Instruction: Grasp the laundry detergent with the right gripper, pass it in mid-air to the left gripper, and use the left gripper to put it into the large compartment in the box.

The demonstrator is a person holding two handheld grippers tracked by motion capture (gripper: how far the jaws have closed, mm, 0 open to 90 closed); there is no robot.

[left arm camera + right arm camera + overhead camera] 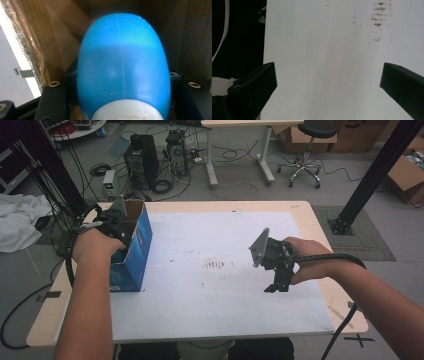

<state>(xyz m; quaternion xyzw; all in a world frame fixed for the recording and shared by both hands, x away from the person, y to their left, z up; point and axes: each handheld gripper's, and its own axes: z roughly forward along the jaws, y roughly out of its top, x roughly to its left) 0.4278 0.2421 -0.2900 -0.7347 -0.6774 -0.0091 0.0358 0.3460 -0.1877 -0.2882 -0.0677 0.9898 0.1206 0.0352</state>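
- The left gripper reaches down into the open blue box at the table's left edge, and in the left gripper view its jaws are clamped on a blue bottle with a white cap nearest the camera.
- The bottle sits inside the box, its rounded far end towards the brown cardboard walls (which stand close on both sides).
- To do this step well, I judge the bottle should travel straight along the box's axis, without tilting, so it does not catch on a wall or drag the box.
- The grip looks centred; keep it firm, since the smooth plastic may slip.
- The right gripper hangs over the white mat with jaws spread wide, holding nothing (free to steady the box if it shifts).
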